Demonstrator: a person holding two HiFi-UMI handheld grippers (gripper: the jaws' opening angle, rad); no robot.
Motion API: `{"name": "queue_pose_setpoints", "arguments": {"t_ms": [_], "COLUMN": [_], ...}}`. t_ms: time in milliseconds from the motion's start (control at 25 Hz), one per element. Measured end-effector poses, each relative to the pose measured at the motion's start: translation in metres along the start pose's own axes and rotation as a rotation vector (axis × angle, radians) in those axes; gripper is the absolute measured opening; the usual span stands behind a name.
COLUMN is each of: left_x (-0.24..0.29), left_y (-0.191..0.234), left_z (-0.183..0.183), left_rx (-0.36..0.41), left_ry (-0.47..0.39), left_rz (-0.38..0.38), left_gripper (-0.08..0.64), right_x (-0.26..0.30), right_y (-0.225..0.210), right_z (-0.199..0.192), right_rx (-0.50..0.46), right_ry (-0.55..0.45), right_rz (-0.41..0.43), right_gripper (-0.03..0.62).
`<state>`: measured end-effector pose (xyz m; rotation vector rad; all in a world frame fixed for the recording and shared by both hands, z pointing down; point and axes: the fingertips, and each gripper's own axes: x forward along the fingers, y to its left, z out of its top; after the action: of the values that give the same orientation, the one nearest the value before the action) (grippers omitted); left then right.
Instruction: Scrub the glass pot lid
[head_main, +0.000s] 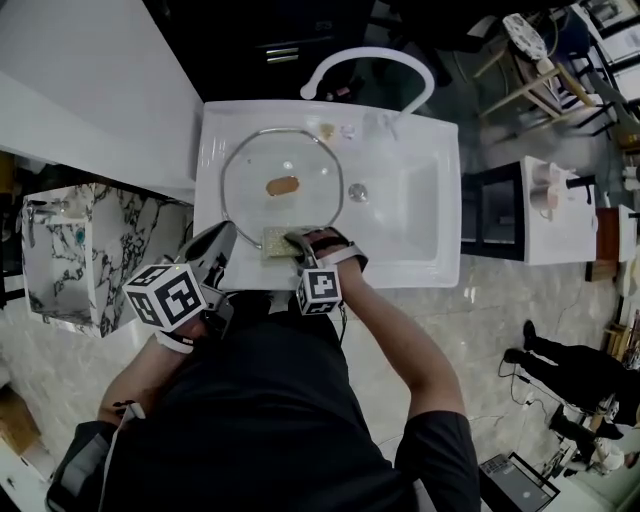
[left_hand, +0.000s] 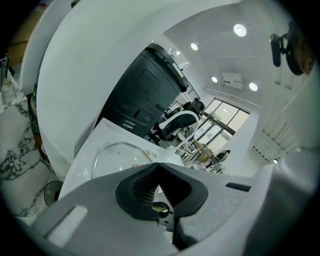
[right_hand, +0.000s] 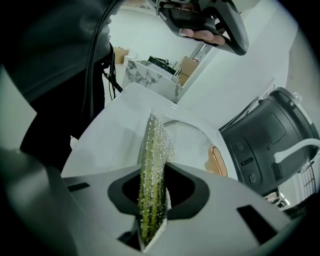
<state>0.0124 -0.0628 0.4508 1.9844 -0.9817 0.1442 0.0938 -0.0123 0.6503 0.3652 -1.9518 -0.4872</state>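
Sponge (right_hand: 152, 165) of glittery mesh in right tongs (right_hand: 154, 186)

Left gripper (left_hand: 158, 168), jaws together with nothing between, near-left on a bent left arm (head_main: 135, 385); right gripper (right_hand: 152, 196), just right of it, jaws clamped on a sponge (right_hand: 156, 145), on a bare right arm (head_main: 395, 335) reaching forward from near-right.

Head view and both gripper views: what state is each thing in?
Lid: flat in sink, handle up.
Sponge: held on edge, by the lid's near rim.
Left gripper: shut, empty.
Right gripper: shut on the sponge.
Faucet: no water seen running.
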Motion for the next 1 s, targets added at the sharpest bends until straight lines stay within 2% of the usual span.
{"name": "queue_pose_setpoints", "arguments": {"t_ms": [160,480,560,720,880,1000], "left_x": [0.002,-0.003,-0.007,-0.019,-0.041,-0.061], "left_y": [-0.001,0.009,0.014,0.025,0.044,0.067], "left_z": [-0.001,0.001,0.004,0.010,0.018,0.021], "left_rx": [0.003,-0.024,-0.033,-0.061,-0.092,-0.131], "left_ry": [0.007,-0.010,-0.024,-0.058,-0.108,-0.147], "left_rz": [-0.006,0.011,0.020,0.042,0.080,0.124], "left_gripper": [0.000,0.000,0.000,0.000,0.000,0.000], "right_x": [-0.002,-0.015,-0.023,-0.026,-0.003,0.023], "right_y": [0.006,0.017,-0.007,-0.082,-0.154,-0.191], "right_z": [0.001,0.015,0.037,0.070,0.077,0.074], "right_rx": [0.008,0.067,0.074,0.066,0.113,0.153], "right_ry": [0.001,-0.018,-0.075,-0.145,-0.134,-0.093], "right_rz": [0.013,0.169,0.133,0.020,-0.036,-0.029], "right_gripper": [0.066,0.065,0.066,0.066,0.066,0.066]}}
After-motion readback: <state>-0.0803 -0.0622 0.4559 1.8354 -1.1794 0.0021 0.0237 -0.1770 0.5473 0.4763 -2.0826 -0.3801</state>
